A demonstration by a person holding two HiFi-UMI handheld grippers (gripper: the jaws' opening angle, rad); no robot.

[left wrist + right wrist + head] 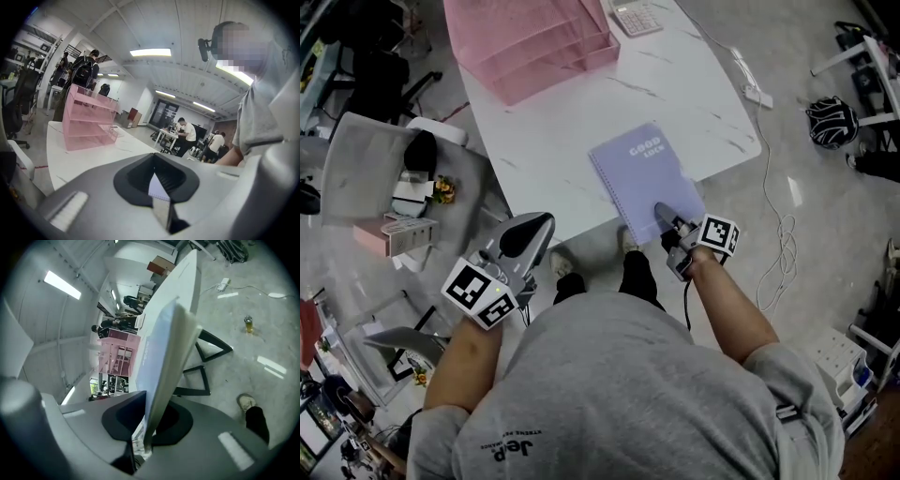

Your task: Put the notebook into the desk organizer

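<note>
A lavender spiral notebook (642,173) lies on the white table (581,112), its near end reaching over the front edge. My right gripper (666,217) is shut on that near end. In the right gripper view the notebook (164,357) stands edge-on between the jaws of the right gripper (147,427). The pink mesh desk organizer (534,42) stands at the table's far side, also seen as the organizer (89,124) from the left gripper and the organizer (119,355) from the right. My left gripper (530,234) hangs off the table's near left edge, shut and empty; its jaws meet in the left gripper view (159,197).
A calculator (636,17) lies beside the organizer. A power strip and white cable (757,94) trail off the table's right side to the floor. A grey chair with clutter (366,169) stands to the left, and a dark bag (832,122) sits on the floor at right.
</note>
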